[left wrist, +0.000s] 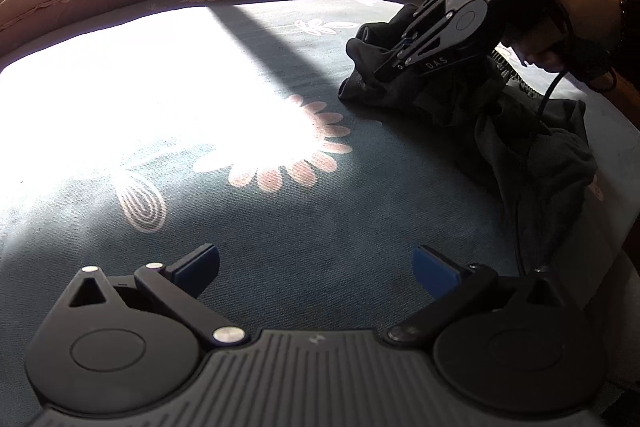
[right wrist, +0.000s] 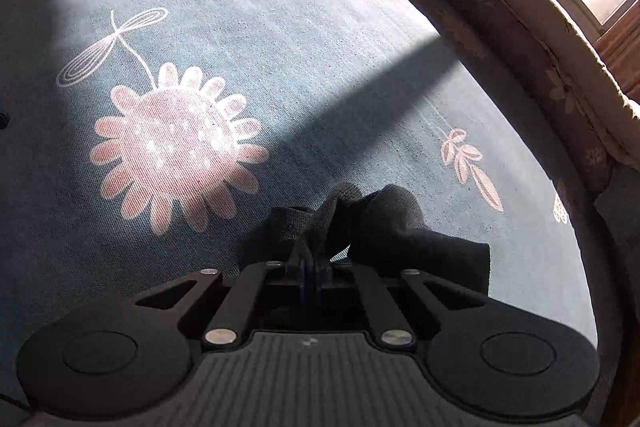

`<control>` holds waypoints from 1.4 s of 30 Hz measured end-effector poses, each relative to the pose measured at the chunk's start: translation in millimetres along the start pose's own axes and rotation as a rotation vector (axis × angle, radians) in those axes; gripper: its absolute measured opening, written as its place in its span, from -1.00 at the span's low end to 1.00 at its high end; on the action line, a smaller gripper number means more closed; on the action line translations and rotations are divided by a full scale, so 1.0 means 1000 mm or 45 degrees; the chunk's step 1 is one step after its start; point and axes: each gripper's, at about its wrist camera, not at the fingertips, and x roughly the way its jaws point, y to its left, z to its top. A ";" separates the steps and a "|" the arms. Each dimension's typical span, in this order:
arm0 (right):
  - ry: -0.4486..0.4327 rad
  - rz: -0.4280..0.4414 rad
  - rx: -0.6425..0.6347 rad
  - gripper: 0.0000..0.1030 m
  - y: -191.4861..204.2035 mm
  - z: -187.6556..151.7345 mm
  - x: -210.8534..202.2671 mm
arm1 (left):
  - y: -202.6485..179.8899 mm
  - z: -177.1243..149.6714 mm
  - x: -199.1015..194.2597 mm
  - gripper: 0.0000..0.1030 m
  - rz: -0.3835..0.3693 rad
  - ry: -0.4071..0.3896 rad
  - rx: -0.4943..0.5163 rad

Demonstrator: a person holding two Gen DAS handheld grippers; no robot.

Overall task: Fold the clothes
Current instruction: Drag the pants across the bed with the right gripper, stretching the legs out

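teal floral bedspread point(left wrist: 304, 227), sunlit, dark garment point(left wrist: 520, 131) crumpled

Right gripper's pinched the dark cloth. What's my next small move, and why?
Probably bring the open left gripper across to a free edge of the dark garment. The right gripper holds only one bunched end; the rest lies crumpled on the bedsheet, so it needs spreading first.

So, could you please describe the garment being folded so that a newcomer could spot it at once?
Start at the blue flowered bedspread and its big pink daisy. Beyond the daisy, towards the bed's edge, lies the dark crumpled garment. It is the only loose clothing there, pinched in the right claw.
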 end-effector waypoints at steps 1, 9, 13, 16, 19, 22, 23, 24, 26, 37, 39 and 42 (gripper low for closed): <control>-0.027 0.043 0.010 -0.90 0.000 0.006 -0.006 | 0.001 -0.001 -0.001 0.99 0.002 -0.004 0.002; -0.209 0.296 -0.021 -0.90 0.010 0.078 -0.043 | 0.022 -0.009 -0.026 0.99 0.073 -0.066 -0.037; -0.232 0.355 -0.097 -0.90 0.019 0.127 -0.040 | 0.040 -0.018 -0.041 0.99 0.136 -0.080 -0.087; -0.247 0.366 -0.173 -0.90 0.029 0.164 -0.033 | 0.060 -0.026 -0.054 0.99 0.191 -0.091 -0.136; -0.268 0.362 -0.237 -0.90 0.041 0.198 -0.024 | 0.080 -0.035 -0.066 0.99 0.249 -0.103 -0.204; -0.306 0.362 -0.269 -0.90 0.051 0.232 -0.015 | 0.096 -0.044 -0.079 0.99 0.309 -0.115 -0.280; -0.320 0.361 -0.275 -0.90 0.054 0.243 -0.012 | 0.101 -0.048 -0.084 0.99 0.326 -0.120 -0.309; -0.336 0.358 -0.281 -0.90 0.058 0.254 -0.009 | 0.106 -0.052 -0.089 0.99 0.343 -0.125 -0.338; -0.370 0.353 -0.282 -0.90 0.064 0.275 -0.003 | 0.114 -0.060 -0.098 0.99 0.370 -0.135 -0.391; -0.601 0.254 -0.158 -0.88 0.084 0.369 0.011 | 0.129 -0.082 -0.118 0.99 0.440 -0.158 -0.520; -0.591 0.234 -0.143 -0.80 0.086 0.374 0.017 | 0.130 -0.080 -0.116 0.99 0.437 -0.160 -0.524; -0.531 0.232 -0.141 -0.58 0.088 0.371 0.029 | 0.130 -0.079 -0.115 0.99 0.423 -0.170 -0.522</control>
